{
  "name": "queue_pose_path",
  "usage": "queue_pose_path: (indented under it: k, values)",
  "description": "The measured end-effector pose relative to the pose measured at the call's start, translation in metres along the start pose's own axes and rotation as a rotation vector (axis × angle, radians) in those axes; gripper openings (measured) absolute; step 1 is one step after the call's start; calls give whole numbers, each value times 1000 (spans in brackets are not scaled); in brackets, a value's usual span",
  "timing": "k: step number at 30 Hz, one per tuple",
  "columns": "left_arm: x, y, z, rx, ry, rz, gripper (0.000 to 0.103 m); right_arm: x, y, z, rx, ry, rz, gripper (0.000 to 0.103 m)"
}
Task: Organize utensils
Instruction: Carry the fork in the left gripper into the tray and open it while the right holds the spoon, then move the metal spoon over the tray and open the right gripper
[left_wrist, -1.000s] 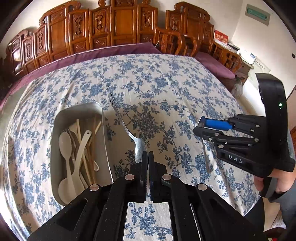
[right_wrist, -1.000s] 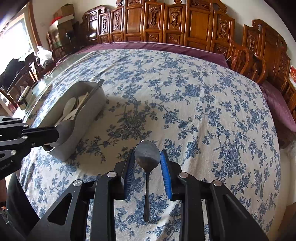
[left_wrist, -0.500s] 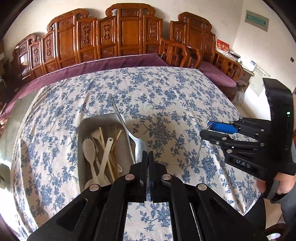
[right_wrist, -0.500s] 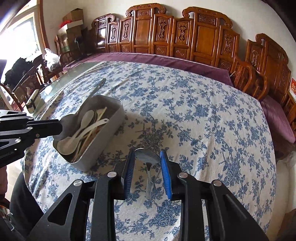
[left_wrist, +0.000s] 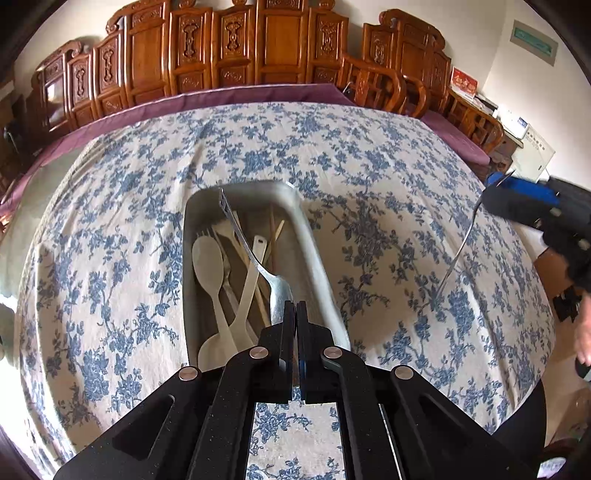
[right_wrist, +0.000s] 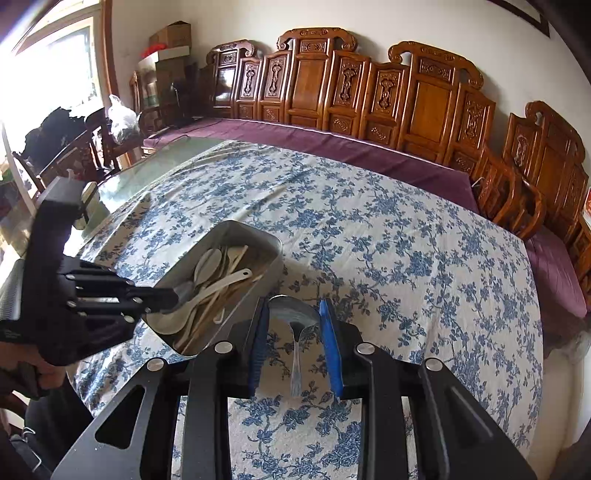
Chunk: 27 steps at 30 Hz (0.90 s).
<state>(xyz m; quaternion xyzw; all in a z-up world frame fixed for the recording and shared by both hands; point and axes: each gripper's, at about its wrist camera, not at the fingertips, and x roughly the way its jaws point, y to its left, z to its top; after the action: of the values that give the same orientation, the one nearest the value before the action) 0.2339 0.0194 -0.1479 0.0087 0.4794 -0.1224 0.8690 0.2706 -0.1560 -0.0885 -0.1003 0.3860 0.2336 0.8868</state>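
Left tongs (left_wrist: 295, 314) had carried the silver metal fork (left_wrist: 275, 291) over the grey rectangular metal tray (left_wrist: 314, 243); right tongs (right_wrist: 293, 317) rose.
Left clamped the fork, right the steel spoon (right_wrist: 293, 314); pale spoons (left_wrist: 208, 258) filled the tray on the blue-floral-clothed bench (left_wrist: 369, 166).

Both wrist views look steeply down, close over the shared tray (left_wrist: 317, 258) and tablecloth (right_wrist: 406, 258).

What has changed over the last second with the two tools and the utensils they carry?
The left tool, shut on the metal utensil, carried it from over the cloth to above the tray. The right tool lifted its metal spoon off the tablecloth; the handle now hangs free. Both grips and the tray's contents stayed unchanged.
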Motion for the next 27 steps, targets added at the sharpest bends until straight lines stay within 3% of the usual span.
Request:
queue_pose_path:
  k: [9,16,23,27]
  values:
    - [30,20,-18,-35,83,-26,1,-3,13,10,-15,-4,11,30]
    - [32,34,-17,-68,88,-19,2,-8,24,18,-33,-16,27,30]
    - [26,48,-19,-117,79,-15,29,-11,41,30,-57,-29,58,30]
    - [15,53,-20,-120,56,-5,34,-6,55,37,-74,-29,81,30]
